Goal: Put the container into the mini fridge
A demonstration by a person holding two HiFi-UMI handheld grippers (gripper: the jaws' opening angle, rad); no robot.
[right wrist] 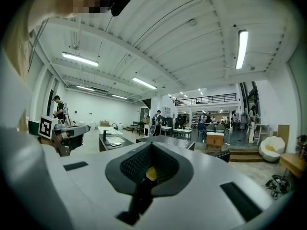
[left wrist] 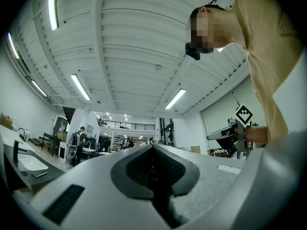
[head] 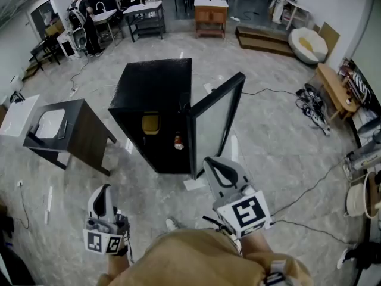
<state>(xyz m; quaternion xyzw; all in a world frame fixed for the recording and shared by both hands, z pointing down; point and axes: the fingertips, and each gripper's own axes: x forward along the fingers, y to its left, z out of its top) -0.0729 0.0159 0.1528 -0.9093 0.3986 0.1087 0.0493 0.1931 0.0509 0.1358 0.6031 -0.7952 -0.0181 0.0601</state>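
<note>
You're holding both grippers low in front of you, short of the mini fridge [head: 152, 97], and neither is touching it.

- Left gripper [head: 105, 190]: jaws are clenched together and gripping nothing. The left gripper view is showing the pads meeting in one seam.
- Right gripper [head: 213, 164]: jaws are also pressed together and empty. In the right gripper view a sliver of yellow is peeking over the pads, but it's sitting beyond the tips, not in the grip.
- Container [head: 150, 124]: the yellow container is sitting inside the fridge, in the upper part of the open compartment, well apart from both grippers.
- Door [head: 217, 115]: it's standing open, swung out to the right in the head view. The right gripper is pointing toward its lower edge.
- Small bottle [head: 177, 140]: it's standing lower and to the right of the container, next to the door's hinge side. Can't tell whether it's on a shelf or in the door.
- Dark stand [head: 83, 133] with a white basin [head: 50, 124]: it's standing left of the fridge, apart from it.
</note>
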